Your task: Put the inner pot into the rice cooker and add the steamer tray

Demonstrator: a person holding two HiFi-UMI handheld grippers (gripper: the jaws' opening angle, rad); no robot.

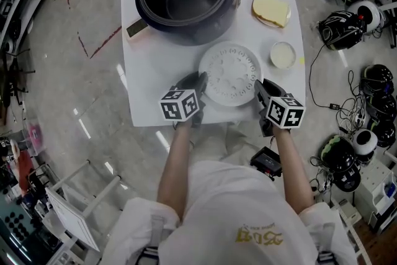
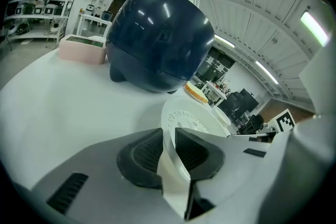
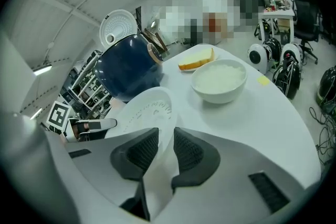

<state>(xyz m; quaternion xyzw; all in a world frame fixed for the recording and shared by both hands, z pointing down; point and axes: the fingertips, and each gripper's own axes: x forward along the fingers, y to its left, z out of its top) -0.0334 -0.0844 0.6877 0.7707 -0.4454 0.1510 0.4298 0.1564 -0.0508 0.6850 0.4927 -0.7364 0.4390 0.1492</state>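
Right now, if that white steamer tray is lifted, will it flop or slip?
Probably stiff: the steamer tray keeps a crisp round rim. Likely light: thin, perforated. It could slip, since the left hand-held gripper and right hand-held gripper pinch only its smooth edge.

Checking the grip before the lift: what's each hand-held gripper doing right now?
Left hand-held gripper: closed on the rim of the steamer tray.
Right hand-held gripper: closed on the steamer tray's opposite rim.
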